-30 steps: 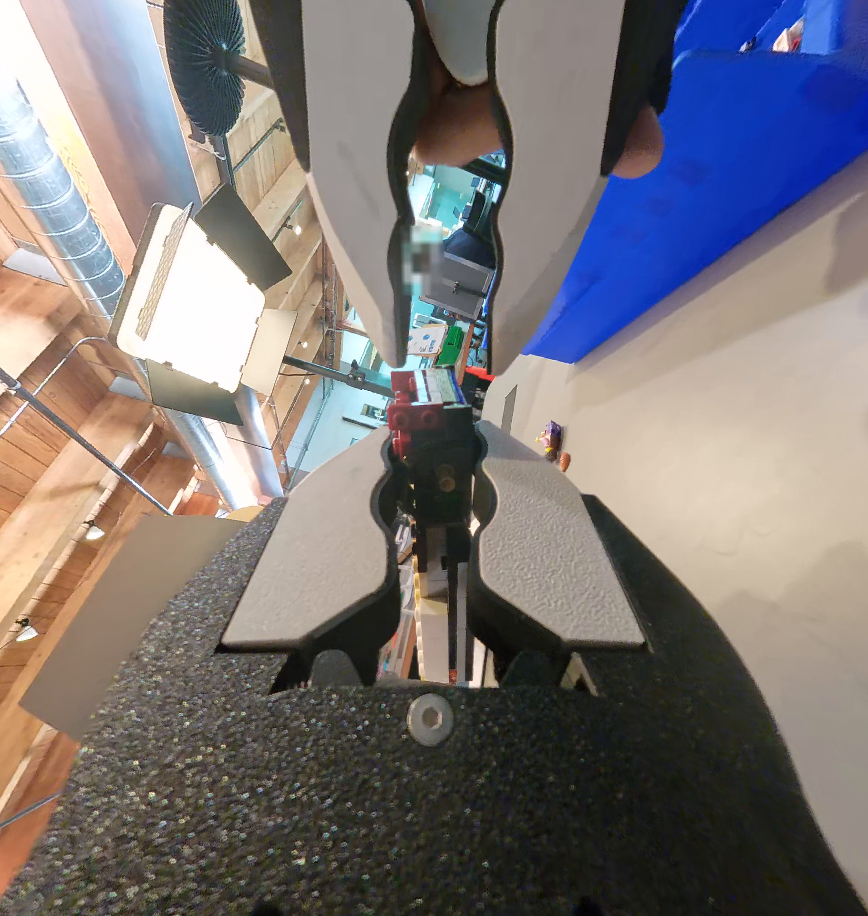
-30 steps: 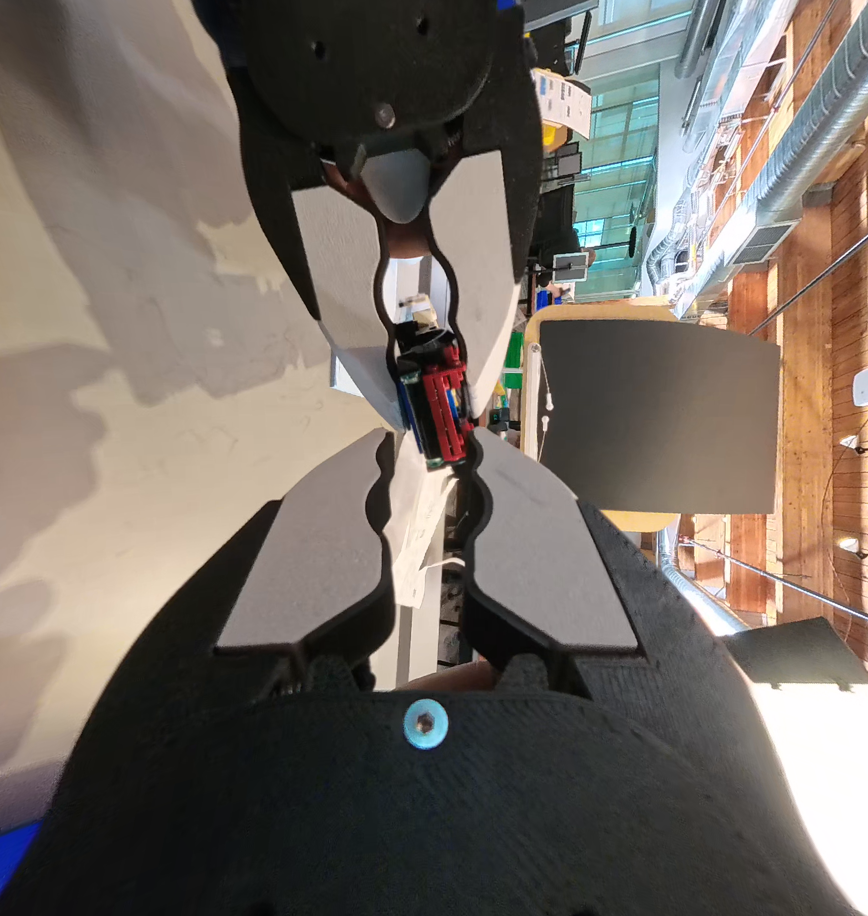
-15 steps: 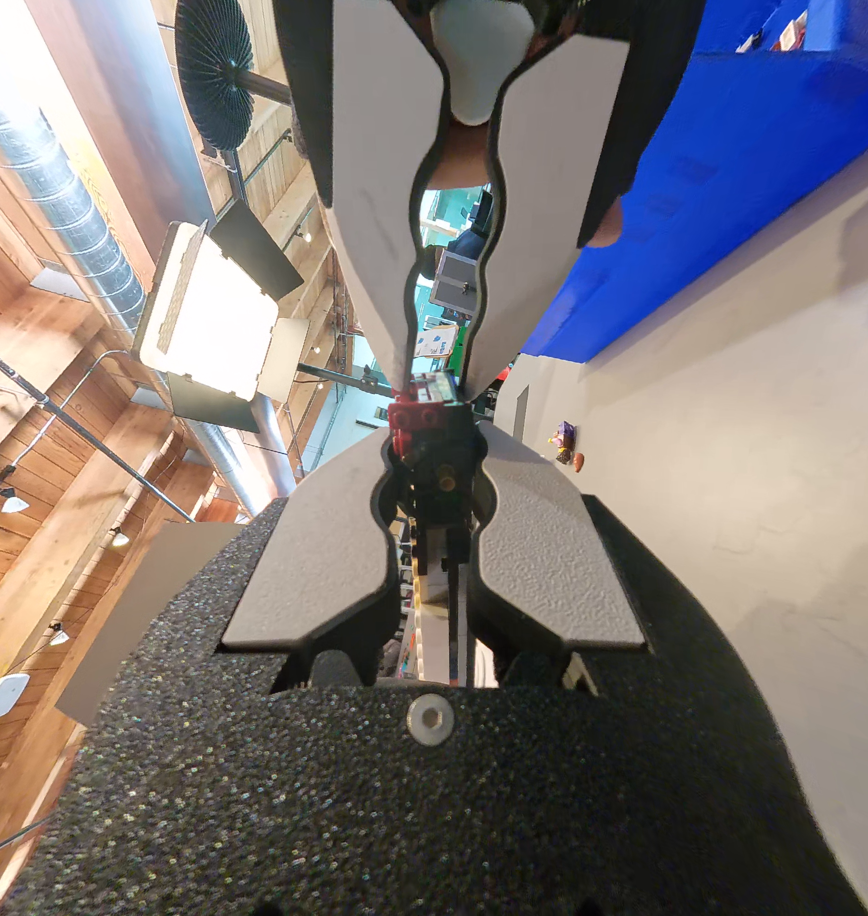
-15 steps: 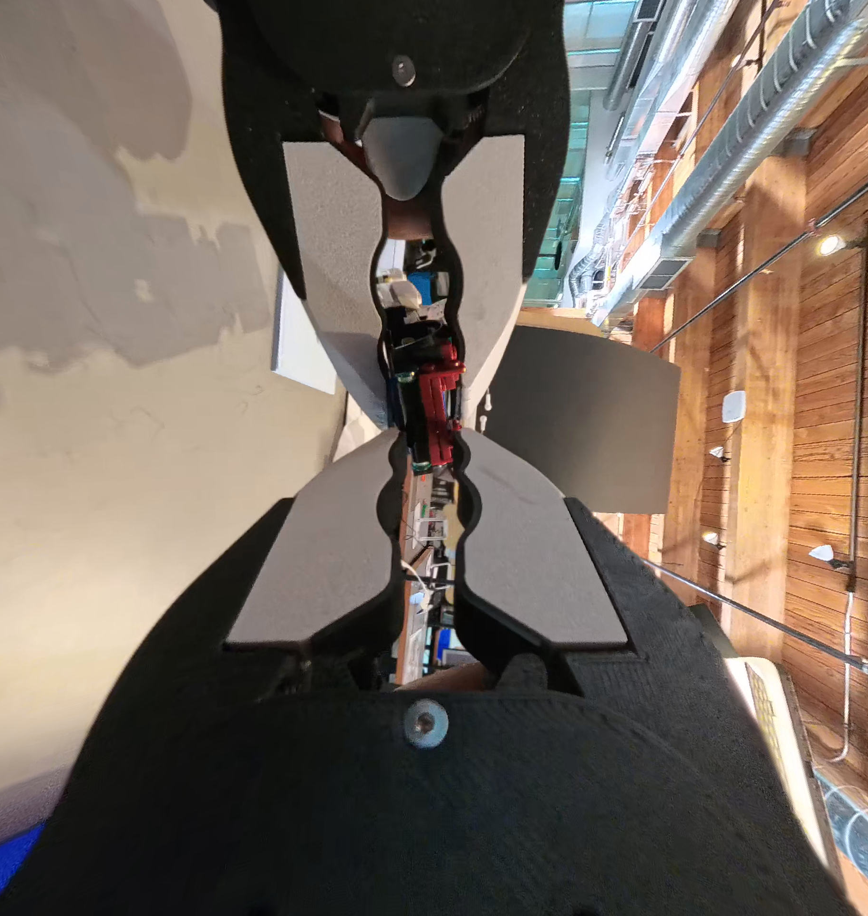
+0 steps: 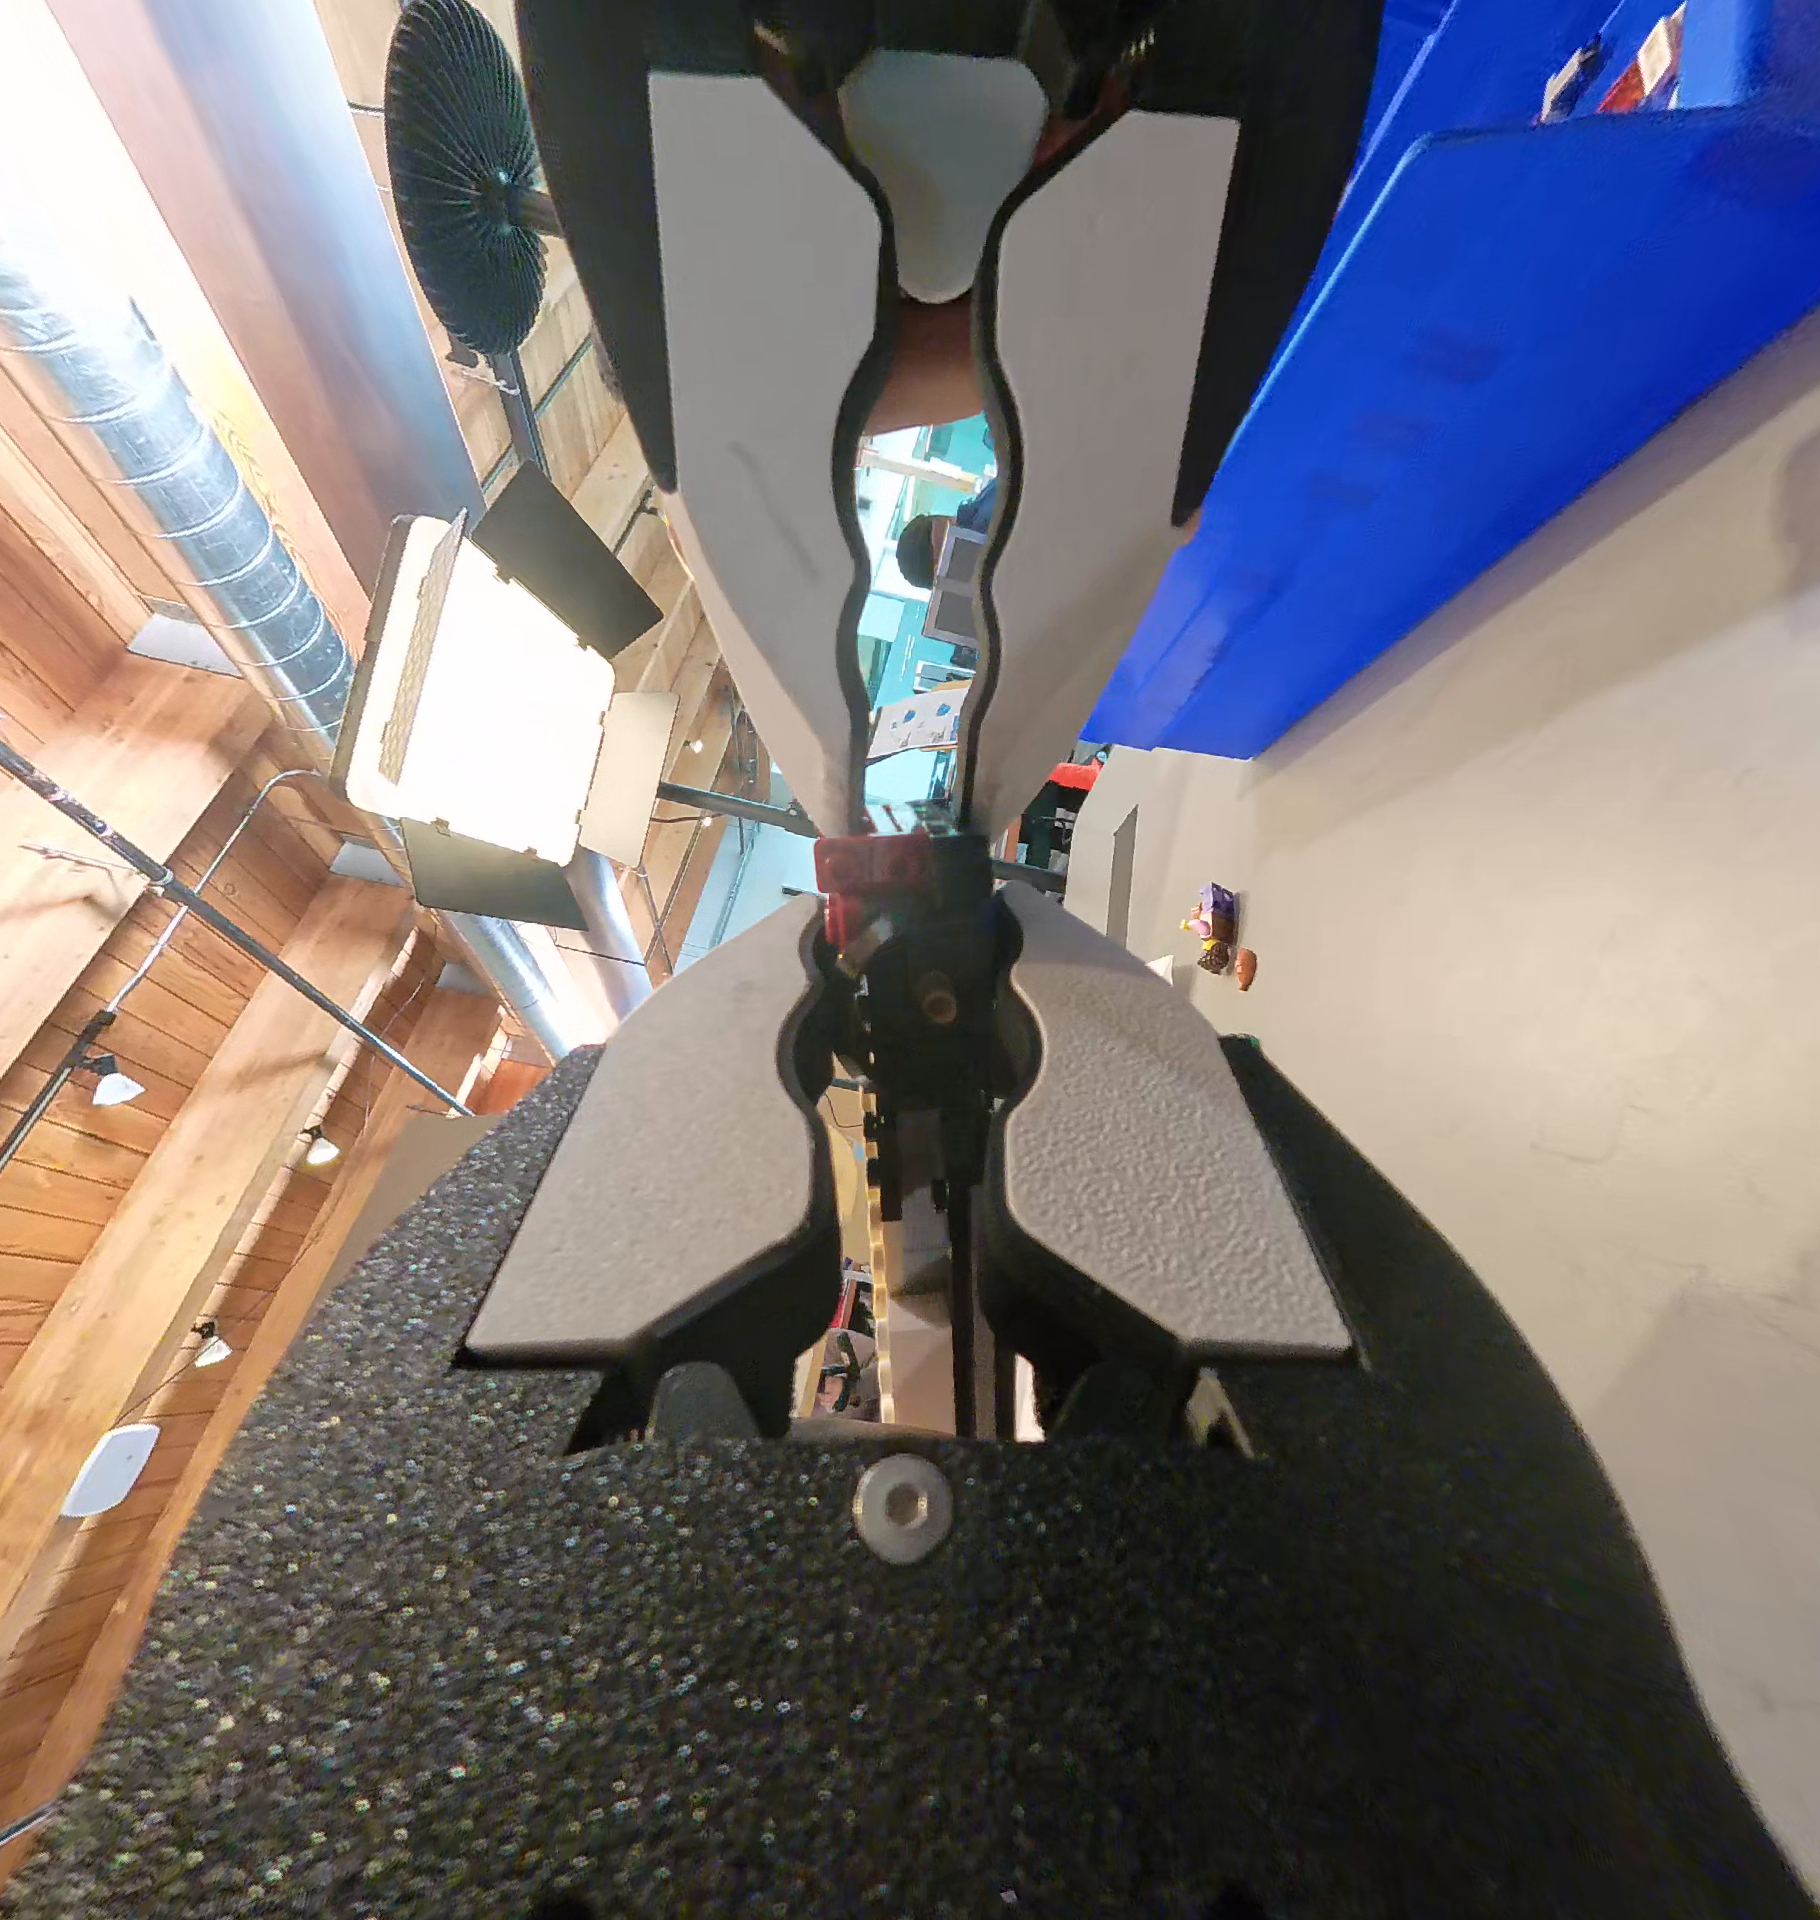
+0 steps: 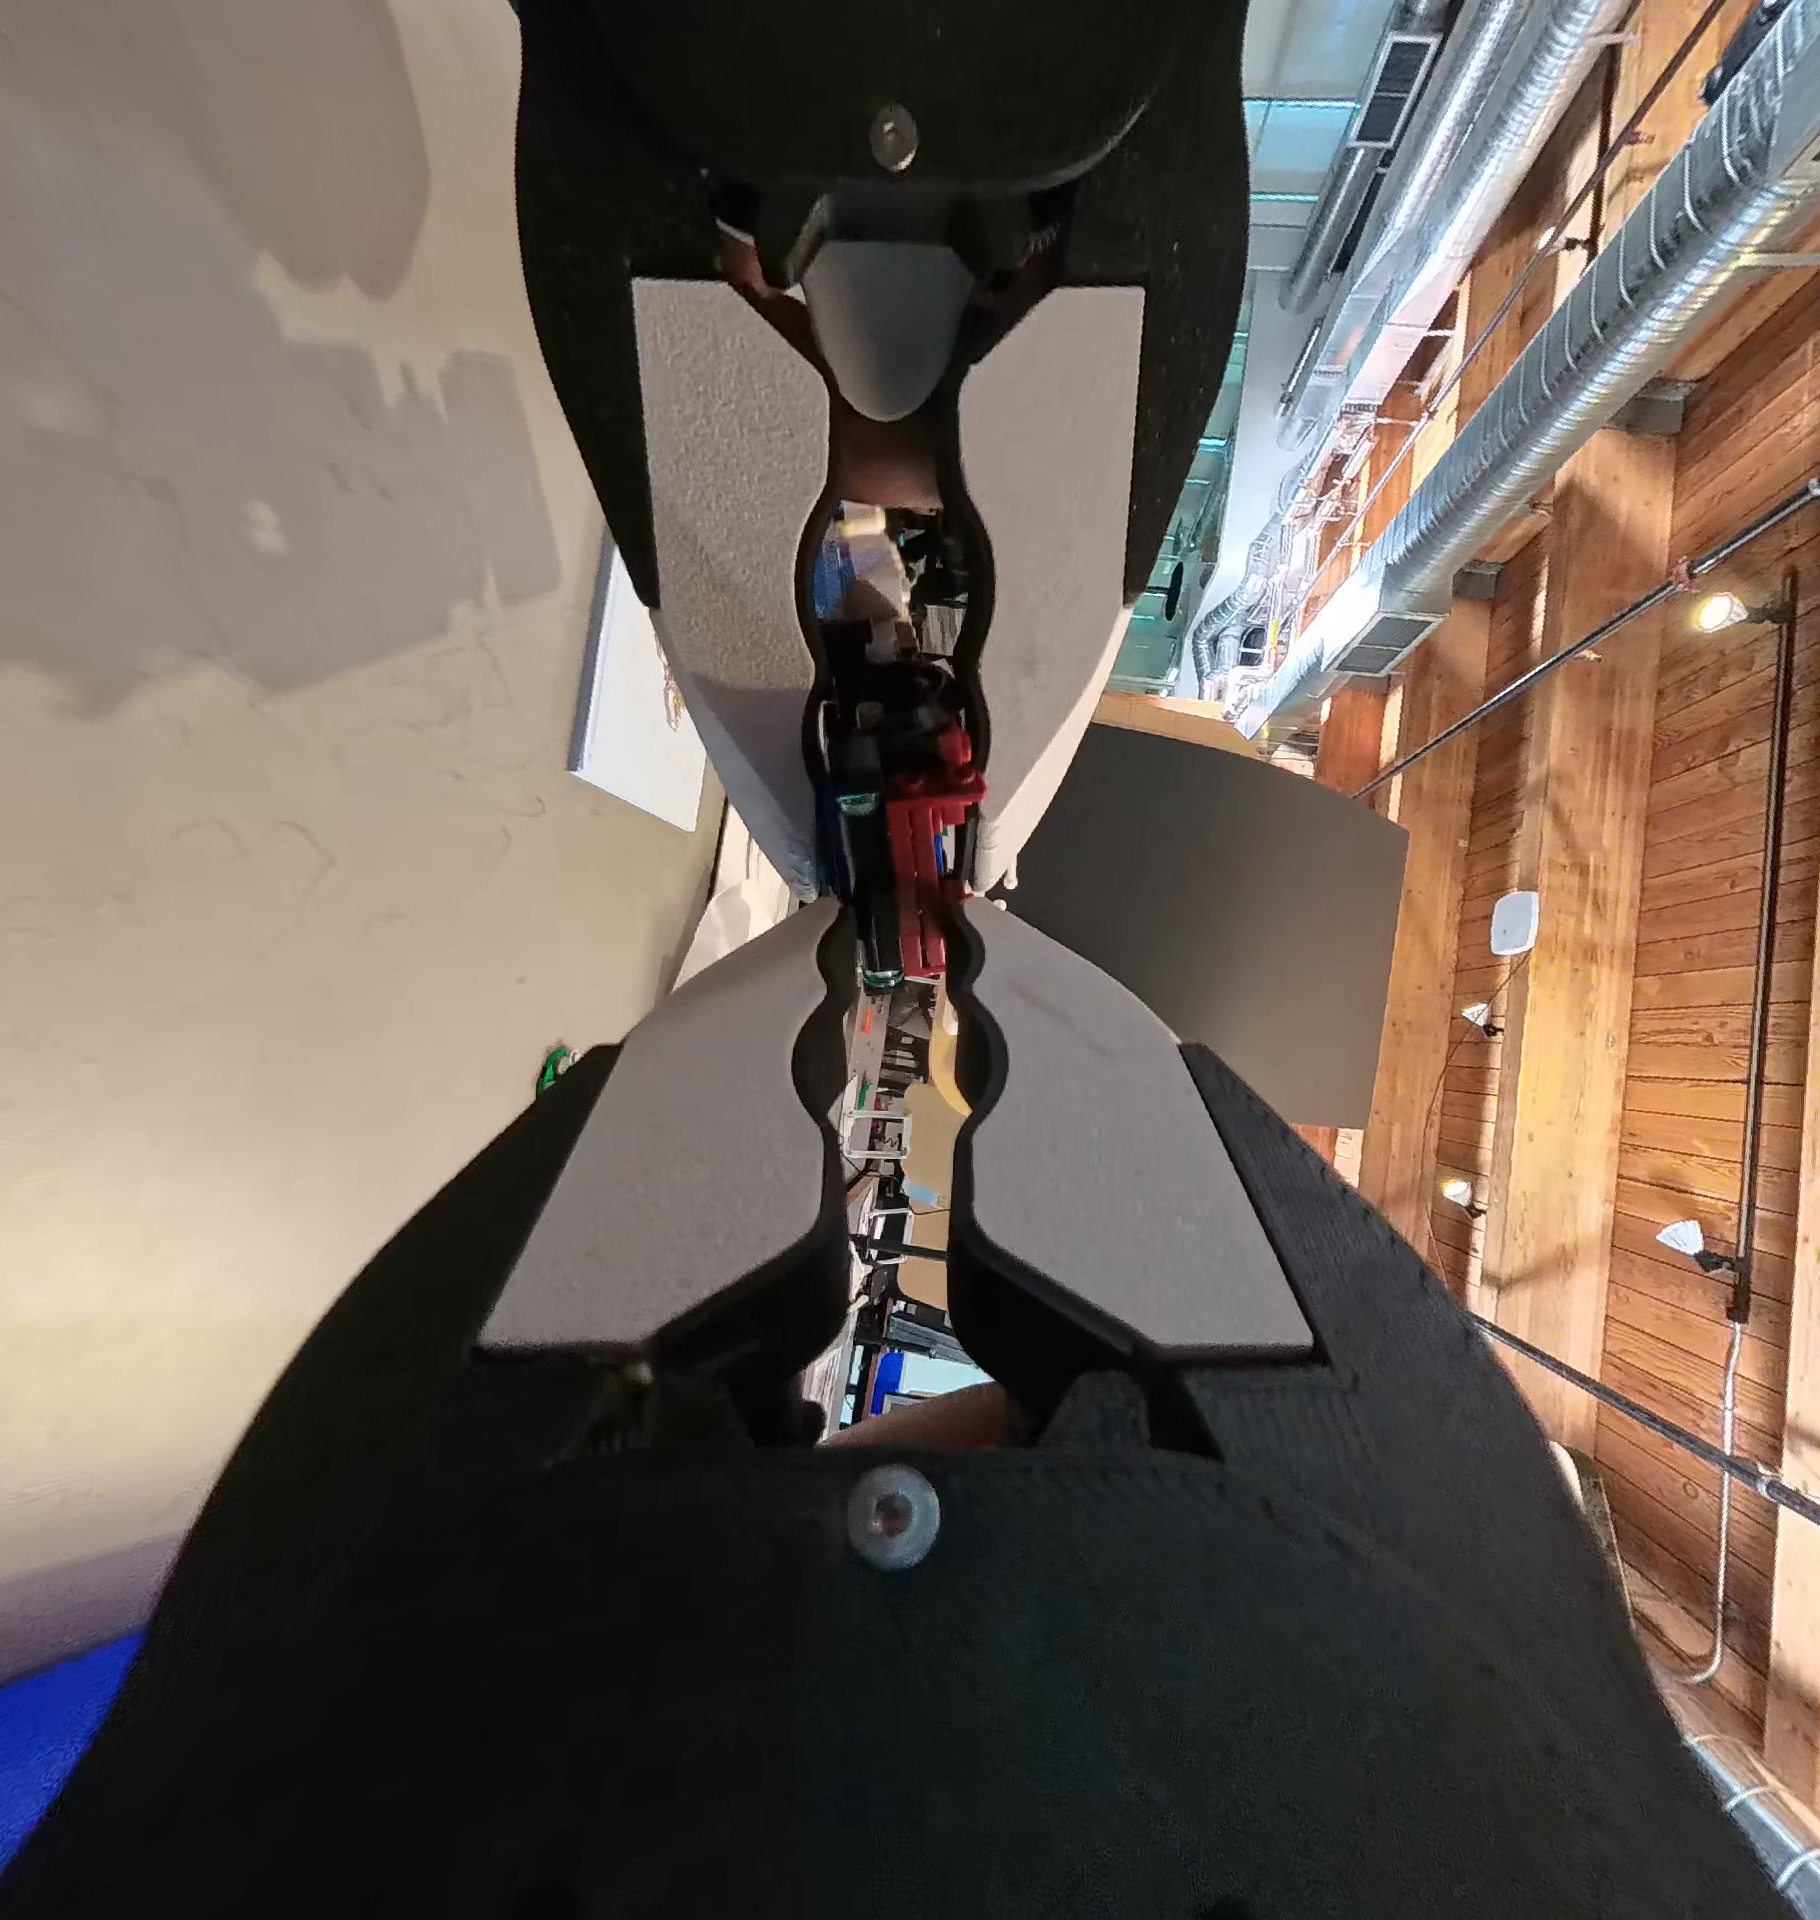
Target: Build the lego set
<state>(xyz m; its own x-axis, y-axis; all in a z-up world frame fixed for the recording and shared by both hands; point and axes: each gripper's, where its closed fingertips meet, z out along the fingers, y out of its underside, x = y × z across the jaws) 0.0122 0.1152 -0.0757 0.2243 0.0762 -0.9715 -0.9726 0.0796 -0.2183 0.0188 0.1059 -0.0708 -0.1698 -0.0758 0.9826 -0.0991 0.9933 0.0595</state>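
1. Left wrist view:
   - The left gripper has its fingers narrow, and both pads press the black lower part of a small brick model.
   - Its grip looks the same as a second ago.
   - The model is held up in the air between the two tools, clear of the grey table.
   - The right gripper reaches in from the top of the view, facing the left one.
   - A second ago its pale fingers stood apart with a clear gap above the model. Now they have drawn in, and their tips sit right at the model's red top brick.
   - A blue bin sits on the table to the right, and a small toy figure lies well apart from both tools.
   - A bright light panel and a black fan fill the left side.

2. Right wrist view:
   - The right gripper's own fingers were wider a second ago and stood loosely about the model.
   - They are now narrow, with the pads closed against the red and black bricks from both sides.
   - The left gripper comes in from the top of this view, and its tips are clamped on the far end of the same model.
   - The model is therefore now pinched at both ends, one tool on each, and stays off the table.
   - A white sheet lies on the table to the left, and a grey panel stands to the right.
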